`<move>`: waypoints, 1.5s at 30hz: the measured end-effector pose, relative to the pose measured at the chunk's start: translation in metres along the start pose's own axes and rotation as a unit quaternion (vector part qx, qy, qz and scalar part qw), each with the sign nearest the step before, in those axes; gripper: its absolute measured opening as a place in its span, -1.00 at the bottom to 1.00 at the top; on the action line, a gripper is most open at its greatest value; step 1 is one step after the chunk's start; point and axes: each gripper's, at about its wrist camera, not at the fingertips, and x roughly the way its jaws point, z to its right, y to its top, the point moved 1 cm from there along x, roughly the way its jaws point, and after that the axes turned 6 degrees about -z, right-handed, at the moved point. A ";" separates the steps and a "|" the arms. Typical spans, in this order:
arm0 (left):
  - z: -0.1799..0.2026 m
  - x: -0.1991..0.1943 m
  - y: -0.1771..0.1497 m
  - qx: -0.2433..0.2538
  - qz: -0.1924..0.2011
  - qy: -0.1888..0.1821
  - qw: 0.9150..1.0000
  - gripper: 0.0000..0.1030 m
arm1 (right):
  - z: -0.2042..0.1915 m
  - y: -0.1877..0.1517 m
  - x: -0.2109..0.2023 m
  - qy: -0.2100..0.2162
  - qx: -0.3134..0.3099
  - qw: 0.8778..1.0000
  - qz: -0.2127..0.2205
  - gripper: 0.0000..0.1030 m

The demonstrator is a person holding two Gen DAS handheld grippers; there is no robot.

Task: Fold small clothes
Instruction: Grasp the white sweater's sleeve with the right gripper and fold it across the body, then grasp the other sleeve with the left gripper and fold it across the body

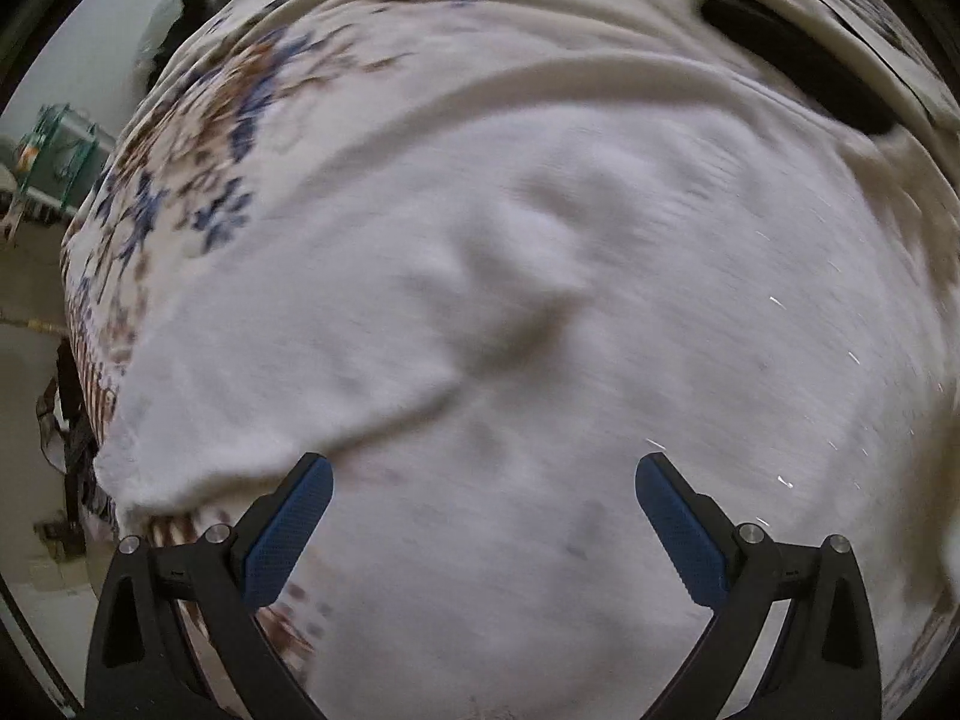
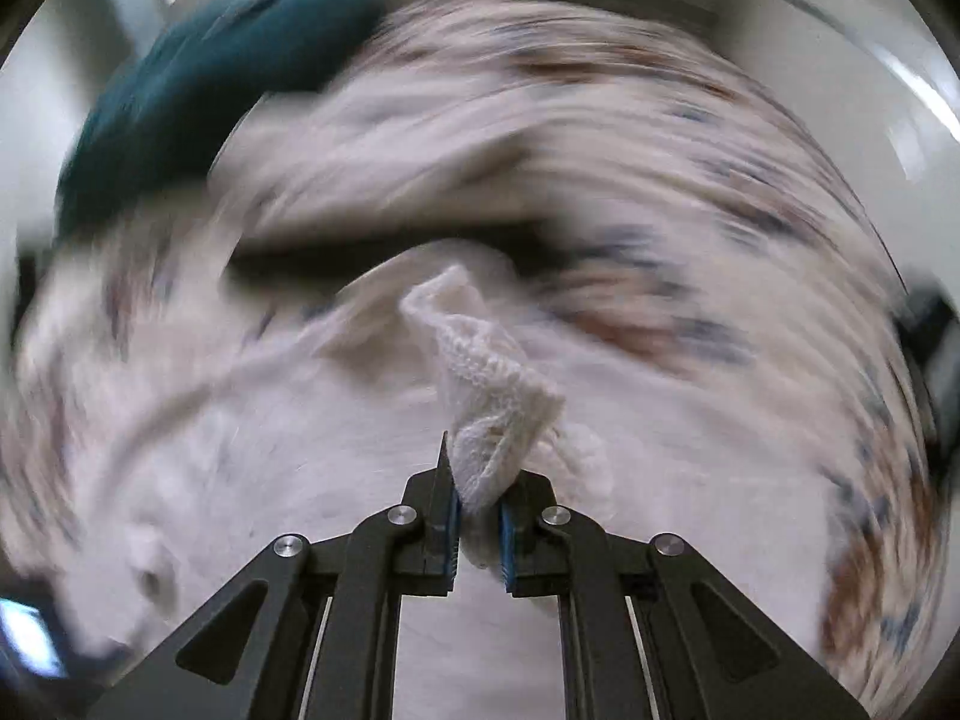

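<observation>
Between the blue pads of the right hand-held gripper (image 2: 480,516) a bunched corner of the white knitted garment (image 2: 486,420) is clamped, the jaws nearly together with only the knit between them; the fabric rises forward and slightly left from the pinch, and the rest of the cloth trails down and away below it. Heavy blur in the right wrist view suggests fast motion, so finer detail of that side cannot be told. Seen from the left wrist, the same white knitted garment (image 1: 540,300) is spread across a floral bedspread (image 1: 198,138) on the bed, directly ahead of and beneath the left hand-held gripper (image 1: 480,480), whose jaws stand wide with nothing between them. A loose edge of the knit lies just ahead and to the left of the left finger pad (image 1: 288,528), with a raised wrinkle running diagonally beyond it. The coming move is judged to turn on that nearness: the free edge lies closest to the left hand-held gripper, while the opposite corner is already held by the right, so a fold across the garment could be drawn between the two.
</observation>
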 end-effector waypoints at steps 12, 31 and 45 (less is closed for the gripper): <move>-0.103 -0.023 0.028 0.000 0.068 -0.026 0.997 1.00 | -0.153 -0.056 0.044 0.040 -0.117 0.989 -0.086 -0.45; -0.349 0.084 -0.129 -0.387 -0.089 -0.155 0.905 0.64 | -0.048 -0.111 0.020 0.023 0.116 0.974 -0.192 0.55; -0.327 -0.023 -0.071 -0.293 0.077 -0.104 0.947 -0.85 | -0.011 -0.109 0.001 0.033 0.106 0.981 -0.159 0.55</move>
